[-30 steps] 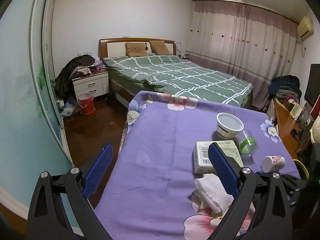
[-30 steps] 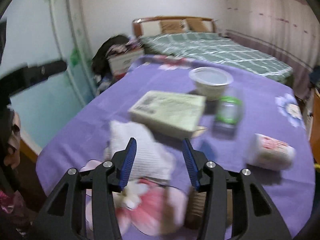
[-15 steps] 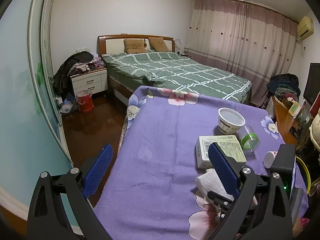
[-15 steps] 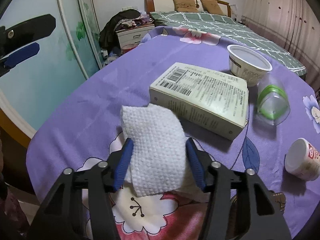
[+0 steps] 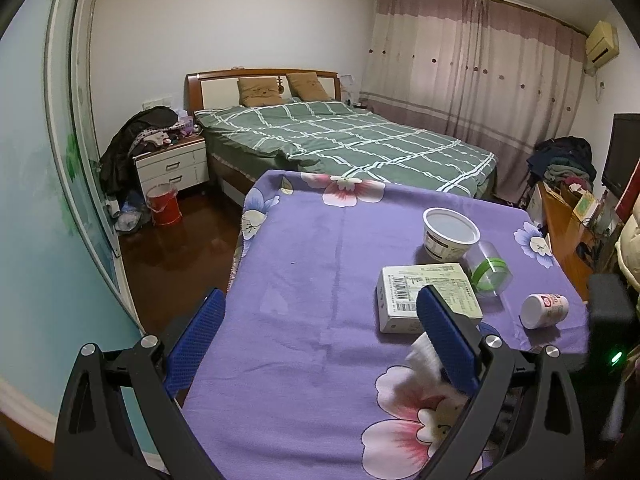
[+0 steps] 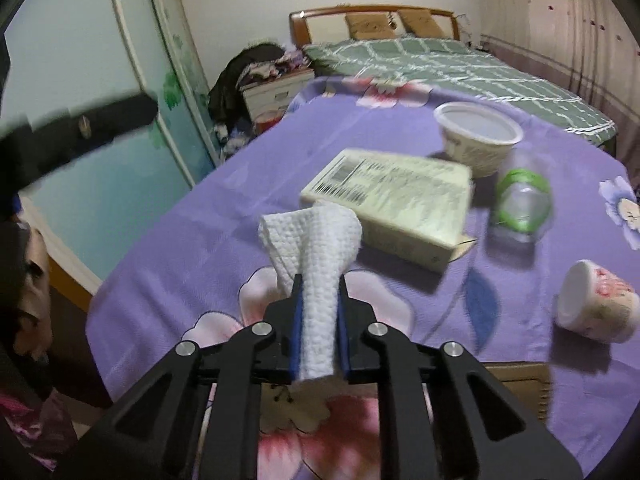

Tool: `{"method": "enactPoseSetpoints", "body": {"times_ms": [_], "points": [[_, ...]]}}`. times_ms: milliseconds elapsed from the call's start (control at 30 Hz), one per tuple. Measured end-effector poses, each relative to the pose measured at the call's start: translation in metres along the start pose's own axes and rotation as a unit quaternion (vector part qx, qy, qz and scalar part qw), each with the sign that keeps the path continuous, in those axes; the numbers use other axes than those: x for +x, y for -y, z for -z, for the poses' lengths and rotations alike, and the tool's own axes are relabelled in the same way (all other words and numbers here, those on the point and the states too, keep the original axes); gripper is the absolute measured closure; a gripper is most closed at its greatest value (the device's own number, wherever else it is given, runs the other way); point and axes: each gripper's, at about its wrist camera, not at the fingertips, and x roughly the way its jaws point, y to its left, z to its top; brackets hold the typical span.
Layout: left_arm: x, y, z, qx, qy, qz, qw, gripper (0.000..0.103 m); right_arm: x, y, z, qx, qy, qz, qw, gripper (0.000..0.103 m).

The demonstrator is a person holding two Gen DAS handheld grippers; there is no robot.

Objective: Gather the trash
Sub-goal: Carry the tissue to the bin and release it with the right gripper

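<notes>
while tub point(image 5: 451, 236) sits empty, right jaws pinch tissue point(image 6: 318, 264).

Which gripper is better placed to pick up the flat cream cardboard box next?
Left. The left gripper is open and empty, with the flat cream cardboard box just beyond its fingertip. The right gripper has just closed on the white paper towel, so it is occupied.

We hold two alike tools: each hand-held gripper, the left point(image 5: 316, 336) and the right point(image 6: 319, 320), has a black angular frame with triangular cut-outs, silver round screws at the pivots, and blue ribbed pads point(image 5: 444, 336) lining the fingers. A green light glows on a black housing point(image 5: 610, 320).
</notes>
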Motion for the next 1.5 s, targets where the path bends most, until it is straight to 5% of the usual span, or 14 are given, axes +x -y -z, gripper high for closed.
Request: {"method": "enactPoseSetpoints", "body": {"times_ms": [200, 567, 800, 1167, 1333, 1500], "points": [[-0.001, 0.014, 0.001, 0.014, -0.002, 0.011, 0.9998, 0.008, -0.037, 0.028, 0.0, 0.029, 0.038, 0.019, 0.999, 0.089], [0.008, 0.075, 0.02, 0.057, -0.031, 0.07, 0.9954, 0.008, -0.104, 0.125, 0.033, 0.114, 0.08, 0.12, 0.983, 0.089], [0.012, 0.133, 0.041, 0.103, -0.061, 0.119, 0.9857, 0.008, -0.15, 0.204, 0.073, 0.198, 0.102, 0.192, 0.956, 0.089], [0.019, 0.202, 0.065, 0.166, -0.1, 0.17, 0.9663, 0.008, -0.184, 0.304, 0.142, 0.31, 0.099, 0.308, 0.894, 0.085], [0.026, 0.218, 0.071, 0.176, -0.118, 0.18, 0.9605, 0.008, -0.19, 0.321, 0.161, 0.328, 0.095, 0.329, 0.881, 0.071], [0.033, 0.228, 0.076, 0.189, -0.128, 0.187, 0.9555, 0.008, -0.194, 0.324, 0.163, 0.331, 0.1, 0.331, 0.878, 0.068]]}}
